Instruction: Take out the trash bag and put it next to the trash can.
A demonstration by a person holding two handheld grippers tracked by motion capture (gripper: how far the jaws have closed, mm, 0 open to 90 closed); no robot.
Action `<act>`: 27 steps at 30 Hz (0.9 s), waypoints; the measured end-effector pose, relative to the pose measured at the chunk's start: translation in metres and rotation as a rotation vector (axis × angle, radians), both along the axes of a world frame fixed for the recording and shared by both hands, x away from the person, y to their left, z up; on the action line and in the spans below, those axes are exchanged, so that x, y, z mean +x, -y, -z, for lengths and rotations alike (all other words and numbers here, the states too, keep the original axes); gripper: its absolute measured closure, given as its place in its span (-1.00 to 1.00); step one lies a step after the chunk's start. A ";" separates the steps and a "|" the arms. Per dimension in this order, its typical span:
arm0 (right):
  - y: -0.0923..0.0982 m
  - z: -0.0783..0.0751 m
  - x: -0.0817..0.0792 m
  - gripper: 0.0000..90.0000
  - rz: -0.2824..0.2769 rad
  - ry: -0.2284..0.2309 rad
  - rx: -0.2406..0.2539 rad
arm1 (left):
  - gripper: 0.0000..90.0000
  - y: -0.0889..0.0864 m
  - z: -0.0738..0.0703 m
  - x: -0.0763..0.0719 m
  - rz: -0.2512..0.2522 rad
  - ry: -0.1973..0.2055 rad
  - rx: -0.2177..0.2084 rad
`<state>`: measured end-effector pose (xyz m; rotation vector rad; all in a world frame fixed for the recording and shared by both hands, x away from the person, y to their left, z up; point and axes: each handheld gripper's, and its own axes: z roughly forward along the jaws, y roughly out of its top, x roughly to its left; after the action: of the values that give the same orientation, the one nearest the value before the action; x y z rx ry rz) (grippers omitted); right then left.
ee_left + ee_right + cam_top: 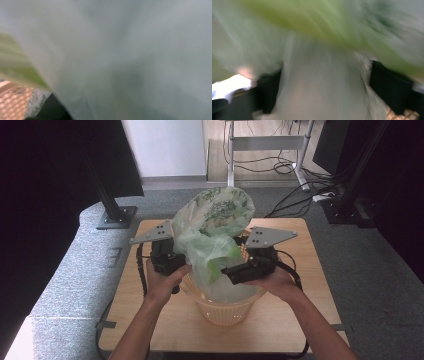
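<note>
A thin plastic bag [215, 220], pale green with a leafy print, billows up out of a peach mesh basket [225, 310] on a small wooden table [150, 320]. My left gripper [175, 262] presses against the bag's left side, and its tips are hidden by the film. In the left gripper view the bag [125, 50] is blurred, with the basket [12, 100] at the lower left. My right gripper [231, 271] reaches into the bag's right side. In the right gripper view its two black jaws stand wide apart with the bag [319, 87] bulging between them.
The table is narrow and stands on grey carpet. A black stand base [117, 215] sits on the floor at the back left. Cables [300, 195] run across the floor at the back right. A metal desk frame [265, 145] stands behind.
</note>
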<state>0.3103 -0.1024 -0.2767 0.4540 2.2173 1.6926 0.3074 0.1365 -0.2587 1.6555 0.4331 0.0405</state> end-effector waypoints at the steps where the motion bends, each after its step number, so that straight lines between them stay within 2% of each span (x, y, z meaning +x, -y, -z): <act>1: -0.005 -0.002 -0.001 0.08 0.006 0.022 -0.007 | 0.94 0.001 0.000 0.001 0.006 0.001 -0.001; 2: -0.006 -0.003 -0.001 0.38 0.002 0.038 -0.014 | 0.83 0.000 0.000 0.001 0.008 -0.004 -0.011; 3: -0.006 -0.005 -0.003 0.63 0.022 0.062 -0.033 | 0.65 0.000 -0.001 0.001 0.001 0.000 -0.012; 4: -0.005 -0.007 -0.004 0.79 0.037 0.072 -0.036 | 0.44 -0.003 -0.002 -0.002 -0.016 0.017 -0.007; 6: 0.004 -0.012 -0.010 0.93 0.090 0.124 -0.034 | 0.13 -0.010 -0.004 -0.006 -0.033 0.036 -0.004; 8: 0.019 -0.019 -0.016 0.95 0.123 0.149 -0.008 | -0.09 -0.020 -0.007 -0.010 -0.057 0.049 -0.012; 11: 0.043 -0.032 -0.026 0.95 0.167 0.188 0.018 | -0.20 -0.035 -0.009 -0.015 -0.117 0.069 0.003; 13: 0.059 -0.043 -0.033 0.95 0.195 0.207 0.037 | -0.25 -0.044 -0.008 -0.016 -0.144 0.068 -0.010; 15: 0.077 -0.053 -0.042 0.95 0.221 0.235 0.047 | -0.27 -0.051 -0.007 -0.017 -0.168 0.072 -0.003; 18: 0.104 -0.068 -0.057 0.96 0.261 0.274 0.066 | -0.28 -0.061 -0.002 -0.017 -0.206 0.066 0.019; 20: 0.122 -0.076 -0.066 0.96 0.288 0.290 0.061 | -0.28 -0.066 0.003 -0.015 -0.219 0.054 0.026; 24: 0.152 -0.083 -0.078 0.96 0.339 0.300 0.051 | -0.28 -0.073 0.012 -0.010 -0.246 0.029 0.037; 27: 0.173 -0.076 -0.084 0.96 0.375 0.291 0.020 | -0.28 -0.079 0.019 -0.007 -0.265 0.014 0.048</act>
<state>0.2265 -0.2754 -0.2006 0.5495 1.7815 1.4774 0.3002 0.2152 -0.2781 1.6347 0.6434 0.2612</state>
